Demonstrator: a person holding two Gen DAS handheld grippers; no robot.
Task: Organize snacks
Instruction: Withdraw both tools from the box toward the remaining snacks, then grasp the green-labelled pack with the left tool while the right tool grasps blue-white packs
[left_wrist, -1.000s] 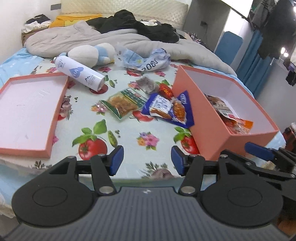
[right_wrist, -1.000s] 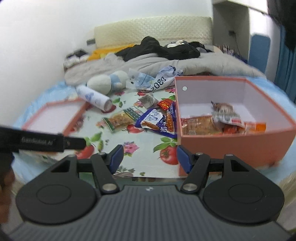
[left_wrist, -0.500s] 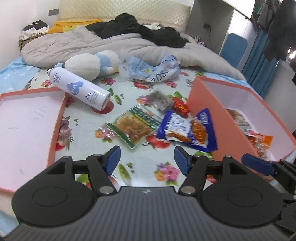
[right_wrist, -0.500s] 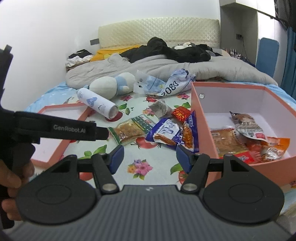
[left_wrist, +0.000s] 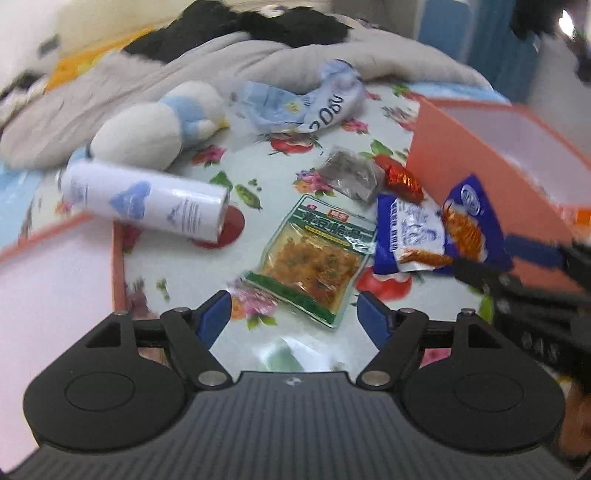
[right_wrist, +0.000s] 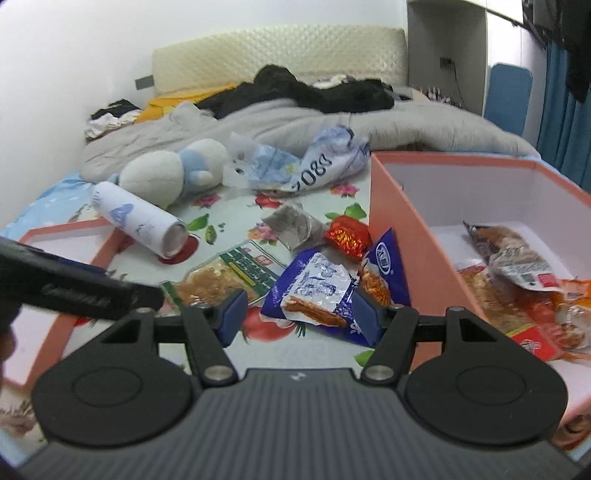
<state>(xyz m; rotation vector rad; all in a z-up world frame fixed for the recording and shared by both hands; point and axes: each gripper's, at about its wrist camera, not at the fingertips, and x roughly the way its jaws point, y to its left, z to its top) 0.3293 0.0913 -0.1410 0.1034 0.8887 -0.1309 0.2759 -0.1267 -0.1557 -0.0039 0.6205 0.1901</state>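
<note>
snack packets lie loose on the flowered sheet (left_wrist: 177, 229) beside the orange box (right_wrist: 399, 236): green packet (left_wrist: 314, 258) before the left gripper (left_wrist: 293, 314), its empty jaws just widening; blue packet (right_wrist: 317, 288) before the right gripper (right_wrist: 299, 314), jaws apart, empty.

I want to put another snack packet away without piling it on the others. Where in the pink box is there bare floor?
The pink box has bare white floor at its far end, behind the grey-brown packet. Its near end is crowded with orange and red packets.
</note>
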